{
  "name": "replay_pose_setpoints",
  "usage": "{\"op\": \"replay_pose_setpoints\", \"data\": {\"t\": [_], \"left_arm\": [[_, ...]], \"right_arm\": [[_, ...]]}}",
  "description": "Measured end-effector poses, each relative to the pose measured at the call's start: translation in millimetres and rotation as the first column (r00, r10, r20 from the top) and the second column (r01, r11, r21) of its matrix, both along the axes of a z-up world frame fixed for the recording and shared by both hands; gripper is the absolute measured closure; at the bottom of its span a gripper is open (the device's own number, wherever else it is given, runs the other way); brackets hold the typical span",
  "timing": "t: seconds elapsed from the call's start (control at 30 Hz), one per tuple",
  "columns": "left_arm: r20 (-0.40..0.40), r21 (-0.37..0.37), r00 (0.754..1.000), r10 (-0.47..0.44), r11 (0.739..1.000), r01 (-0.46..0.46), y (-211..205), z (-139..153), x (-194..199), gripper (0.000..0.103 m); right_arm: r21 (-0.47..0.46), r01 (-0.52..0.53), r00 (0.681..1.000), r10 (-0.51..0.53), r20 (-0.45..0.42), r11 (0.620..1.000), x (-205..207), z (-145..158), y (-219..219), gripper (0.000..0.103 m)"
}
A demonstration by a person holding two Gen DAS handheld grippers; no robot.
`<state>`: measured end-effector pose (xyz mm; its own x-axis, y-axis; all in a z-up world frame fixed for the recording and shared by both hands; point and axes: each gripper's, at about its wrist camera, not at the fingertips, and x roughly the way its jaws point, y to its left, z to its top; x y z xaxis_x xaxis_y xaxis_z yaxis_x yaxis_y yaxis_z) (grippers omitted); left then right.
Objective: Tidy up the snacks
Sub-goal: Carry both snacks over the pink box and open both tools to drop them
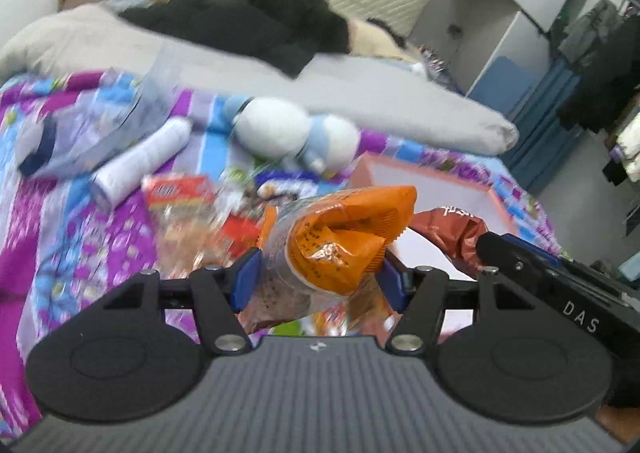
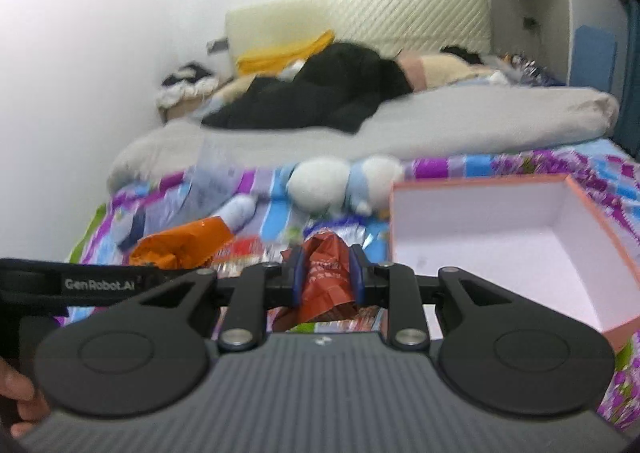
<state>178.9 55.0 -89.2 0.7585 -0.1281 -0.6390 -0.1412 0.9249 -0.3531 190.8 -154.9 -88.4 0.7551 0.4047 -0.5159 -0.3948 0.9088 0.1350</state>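
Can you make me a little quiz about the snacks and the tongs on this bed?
1. True or false: the left tongs are closed on a crinkly orange plastic snack bag.
2. What do the right tongs hold? A) a white bottle B) a crumpled red-brown foil snack packet C) a plush toy
3. Fill in: the open cardboard box with the orange rim has ____ inside it.

Key: 1 true; 2 B; 3 nothing.
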Motion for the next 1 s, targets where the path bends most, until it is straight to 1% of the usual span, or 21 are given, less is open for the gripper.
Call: {"op": "replay_pose_setpoints", "data": {"t": [0.13,0.33,0.5,0.63,0.73,0.83,1.0], "left_arm": [[0.045,0.007,0.999,-0.030,1.000,0.029,-9,29,18,0.036],[0.102,0.021,0.990,-0.093,0.996,0.091,-33,63,44,0.036],[0.116,0.024,0.984,-0.137,0.990,0.136,-56,75,71,0.036],[0.085,0.019,0.979,-0.188,0.982,0.187,-82,65,98,0.036],[0.041,0.028,0.973,-0.227,0.974,0.226,-103,48,121,0.036],[-0.005,0.019,0.965,-0.261,0.965,0.261,-122,29,143,0.036],[-0.085,0.027,0.950,-0.299,0.953,0.302,-152,-4,173,0.036]], "right_arm": [[-0.006,0.030,0.997,-0.029,0.076,1.000,4,25,-9,0.076],[0.025,0.078,0.984,-0.081,0.157,0.997,19,55,-30,0.076],[0.033,0.134,0.973,-0.138,0.186,0.990,34,62,-53,0.076],[0.030,0.184,0.968,-0.186,0.167,0.982,51,53,-76,0.076],[0.025,0.228,0.964,-0.230,0.133,0.973,63,39,-93,0.076],[0.011,0.267,0.961,-0.267,0.077,0.964,80,19,-109,0.076],[-0.017,0.302,0.953,-0.302,-0.008,0.953,99,-13,-130,0.076]]}}
